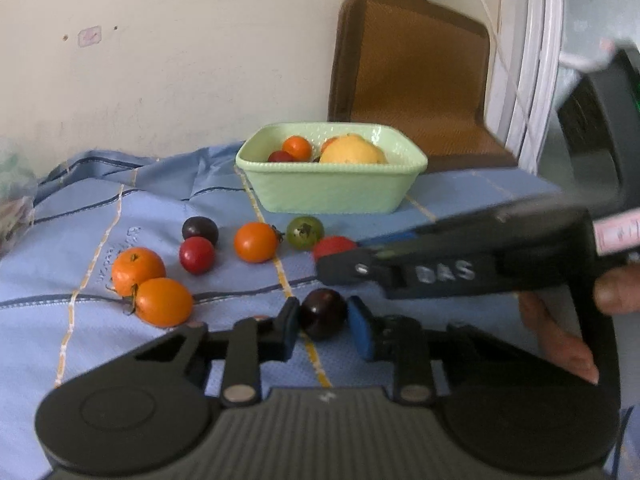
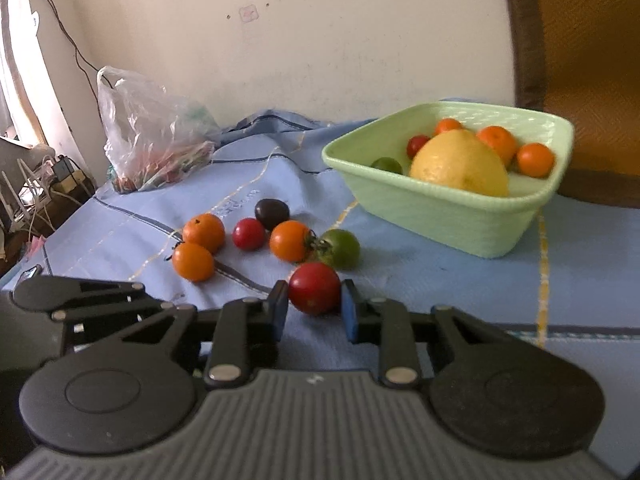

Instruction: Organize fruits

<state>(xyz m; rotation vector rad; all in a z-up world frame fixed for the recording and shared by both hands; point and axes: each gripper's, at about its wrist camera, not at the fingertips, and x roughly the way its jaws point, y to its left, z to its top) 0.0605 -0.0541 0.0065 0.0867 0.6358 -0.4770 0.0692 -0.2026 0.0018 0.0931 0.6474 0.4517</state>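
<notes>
— Left gripper [image 1: 323, 321]?
— Its fingers hold a dark tomato [image 1: 323, 313] on the near table.
— Right gripper [image 2: 314, 310]?
— Fingers close around a red tomato [image 2: 314, 288]. Farther off, loose tomatoes, then the green basket [image 2: 440, 212].

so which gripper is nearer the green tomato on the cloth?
Right. The right gripper brackets a red tomato lying just before the green tomato; the left gripper, around a dark tomato, sits farther back.
</notes>
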